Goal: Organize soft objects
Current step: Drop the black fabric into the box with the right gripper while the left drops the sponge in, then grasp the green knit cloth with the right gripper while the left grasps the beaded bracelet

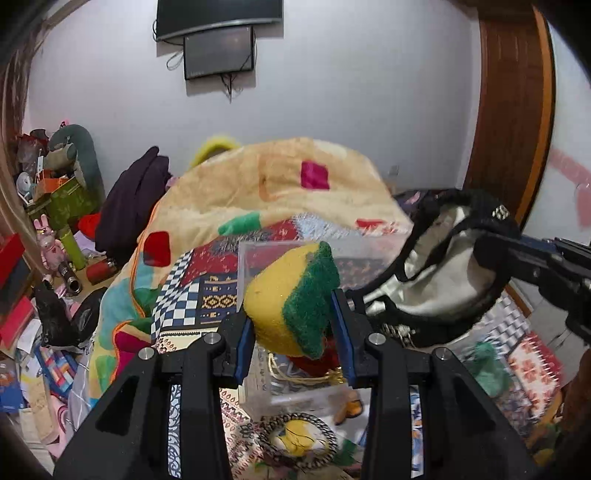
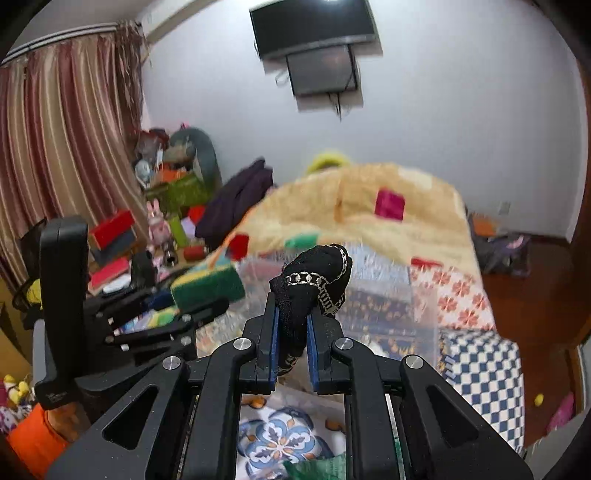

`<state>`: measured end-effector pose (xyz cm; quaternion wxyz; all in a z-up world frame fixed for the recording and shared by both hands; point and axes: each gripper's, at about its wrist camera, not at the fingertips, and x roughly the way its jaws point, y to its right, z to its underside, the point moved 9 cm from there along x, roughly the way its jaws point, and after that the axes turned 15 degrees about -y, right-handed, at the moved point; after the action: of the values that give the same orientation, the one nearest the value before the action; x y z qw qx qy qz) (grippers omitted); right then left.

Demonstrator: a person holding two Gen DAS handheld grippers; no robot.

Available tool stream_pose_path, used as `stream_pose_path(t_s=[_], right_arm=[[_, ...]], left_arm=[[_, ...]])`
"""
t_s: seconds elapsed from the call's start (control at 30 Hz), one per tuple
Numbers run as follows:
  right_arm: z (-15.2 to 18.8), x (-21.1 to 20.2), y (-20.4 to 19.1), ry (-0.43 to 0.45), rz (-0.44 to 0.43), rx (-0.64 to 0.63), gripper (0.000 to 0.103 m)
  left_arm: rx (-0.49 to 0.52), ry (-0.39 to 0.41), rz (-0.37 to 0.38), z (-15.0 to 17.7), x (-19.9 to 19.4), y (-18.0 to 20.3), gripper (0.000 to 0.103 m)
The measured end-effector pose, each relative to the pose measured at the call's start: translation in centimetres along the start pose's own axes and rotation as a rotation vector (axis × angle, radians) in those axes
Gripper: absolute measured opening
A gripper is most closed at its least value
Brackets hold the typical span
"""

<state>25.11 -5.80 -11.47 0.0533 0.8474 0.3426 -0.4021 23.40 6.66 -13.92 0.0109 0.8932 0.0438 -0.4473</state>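
squeezing in under the left gripper (image 1: 291, 328), the yellow-and-green sponge (image 1: 293, 301) looks light and springy, clamped mid-body above the clear box (image 1: 258, 258). the right gripper (image 2: 291, 328) is pinched tight on the limp black hat's (image 1: 443, 266) brim (chain trim may slip).

A plain white wall (image 2: 443, 110) carries a black wall-mounted screen (image 2: 314, 26). Striped pink-and-cream curtains (image 2: 62, 129) hang at the left. A bed under a patchwork quilt (image 2: 480, 362) fills the middle, with reddish wooden floor (image 2: 524, 295) and a brown wooden door frame (image 1: 513, 110) beside it.
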Motion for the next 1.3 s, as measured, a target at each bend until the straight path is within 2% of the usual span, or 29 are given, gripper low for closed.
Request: stream_pose_path(t_s=[0.2,0.3,0.37,0.47,0.5,0.53,0.63,0.7,0.83,0.93,1.1,1.3], right_arm=[[1.8,3.3,2.1,-0.12,0.028,0.031,0.011],[2.2,3.8,3.2,-0.152,0.09,0.028,0.012],[2.6,3.9,3.8,-0.168,0.123,0.03,0.013],[2.8,3.5,4.5,-0.187,0.155,0.033,0.026],[2.9,3.3,4.7,-0.188,0.156,0.033,0.039],[2.8,2.9,4.7,-0.181,0.155,0.036,0.054],[2.5,1.1,4.8,-0.128,0.178,0.03,0.068],[2.1,0.0,4.7,-0.101,0.197,0.02,0.071],[1.7,-2.7,4.2,-0.041,0.209,0.005,0.078],[1.9,-4.2,3.9,-0.011,0.216,-0.005,0.084],[3.7,-5.1,3.4,-0.017,0.199,-0.019,0.086],[8.0,-4.0,4.1,-0.092,0.205,-0.003,0.088]], left_arm=[[0.022,-0.07,0.006,0.6,2.9,0.6,0.038],[0.037,-0.093,0.014,0.8,3.6,1.0,0.039],[0.036,-0.114,0.032,0.9,3.9,1.3,0.044],[0.022,-0.109,0.048,0.8,3.7,1.5,0.059],[0.021,-0.097,0.043,0.7,3.4,1.5,0.064],[0.022,-0.083,0.036,0.7,2.9,1.4,0.067],[0.031,-0.06,0.03,0.4,1.9,1.3,0.068],[0.03,-0.041,0.04,0.3,0.7,1.2,0.07],[0.02,0.011,0.058,0.3,-1.8,0.9,0.085],[0.022,0.036,0.068,0.7,-3.3,0.8,0.092],[0.036,0.027,0.11,3.2,-4.6,1.2,0.095],[0.027,-0.015,0.098,6.3,-3.7,0.9,0.095]])
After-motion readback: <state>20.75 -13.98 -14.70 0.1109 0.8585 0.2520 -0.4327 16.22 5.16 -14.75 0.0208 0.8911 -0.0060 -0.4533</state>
